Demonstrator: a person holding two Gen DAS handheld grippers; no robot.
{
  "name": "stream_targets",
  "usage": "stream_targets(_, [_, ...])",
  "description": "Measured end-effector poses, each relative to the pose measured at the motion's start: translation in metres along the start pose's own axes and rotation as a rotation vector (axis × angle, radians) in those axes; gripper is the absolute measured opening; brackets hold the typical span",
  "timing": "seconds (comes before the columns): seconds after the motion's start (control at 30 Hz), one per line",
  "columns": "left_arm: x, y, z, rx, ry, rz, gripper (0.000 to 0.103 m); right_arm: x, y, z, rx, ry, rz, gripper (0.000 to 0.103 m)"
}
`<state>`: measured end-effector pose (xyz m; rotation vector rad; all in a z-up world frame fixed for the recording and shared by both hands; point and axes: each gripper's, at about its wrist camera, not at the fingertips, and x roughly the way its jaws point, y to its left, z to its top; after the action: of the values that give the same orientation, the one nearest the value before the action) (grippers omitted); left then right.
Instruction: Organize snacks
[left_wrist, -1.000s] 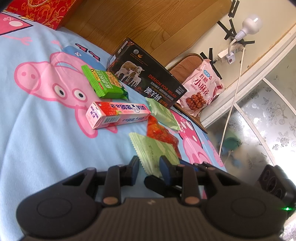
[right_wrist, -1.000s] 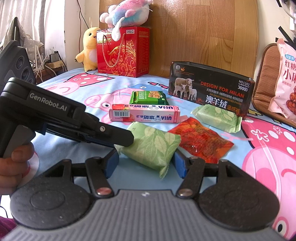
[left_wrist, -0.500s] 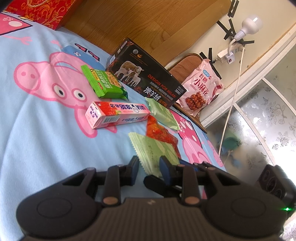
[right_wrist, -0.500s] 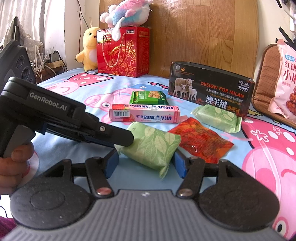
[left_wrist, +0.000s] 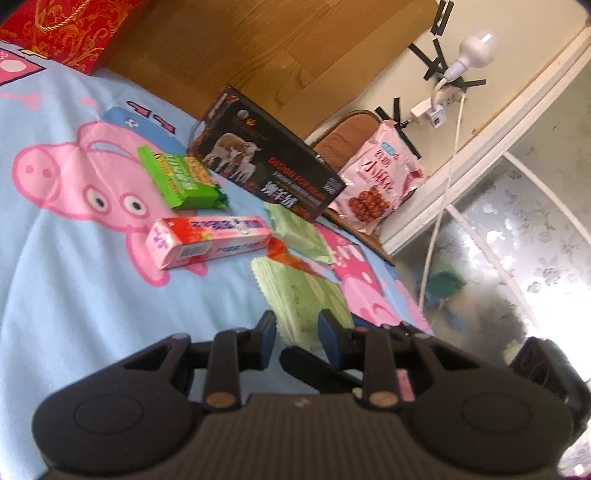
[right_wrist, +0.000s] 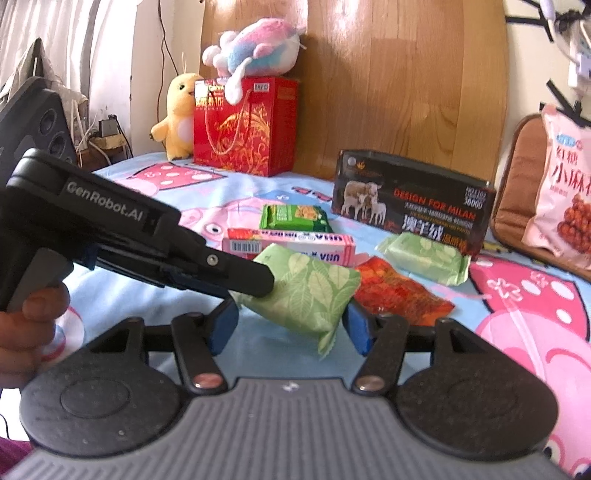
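My left gripper (left_wrist: 293, 326) is shut on the end of a light green leaf-print packet (left_wrist: 301, 291), lifted and tilted off the blue bedsheet; the packet (right_wrist: 308, 291) also shows in the right wrist view, with the left gripper (right_wrist: 258, 282) pinching its left end. My right gripper (right_wrist: 290, 328) is open, its blue pads (right_wrist: 221, 326) on either side of the packet's near end, not touching. Behind lie a pink box (right_wrist: 291, 245), a bright green packet (right_wrist: 293, 218), an orange-red packet (right_wrist: 399, 291) and a second light green packet (right_wrist: 424, 254).
A black box with sheep pictures (right_wrist: 410, 201) stands behind the snacks. A pink snack bag (right_wrist: 565, 192) leans on a brown cushion at right. A red gift box (right_wrist: 245, 125) with plush toys stands at the wooden headboard. The bed's right edge (left_wrist: 410, 295) is close.
The left gripper has lifted the light green packet's end off the sheet and tilted it. Both views have shifted closer and slightly blurred.
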<state>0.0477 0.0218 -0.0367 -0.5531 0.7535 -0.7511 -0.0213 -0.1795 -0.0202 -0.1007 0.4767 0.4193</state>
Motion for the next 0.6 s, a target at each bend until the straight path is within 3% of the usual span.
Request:
stream_targets(0.2, [0.003,-0.019,0.032,0.044,-0.023,-0.028,0.026,-0.007,-0.007,0.017,-0.013,-0.081,-0.026,0.064])
stream_targets(0.37, [0.031,-0.040,0.086,0.109,-0.047,-0.026,0.026,0.003,-0.033,0.045,-0.031,-0.149,-0.073,0.064])
stream_targets(0.5, [0.060,-0.053,0.140,0.161,-0.097,0.014,0.028,0.028,-0.073,0.085,0.015,-0.186,-0.092,0.064])
stream_targets(0.6, [0.089,-0.052,0.175,0.173,-0.126,0.120,0.038,0.062,-0.095,0.115,0.047,-0.173,-0.090,0.067])
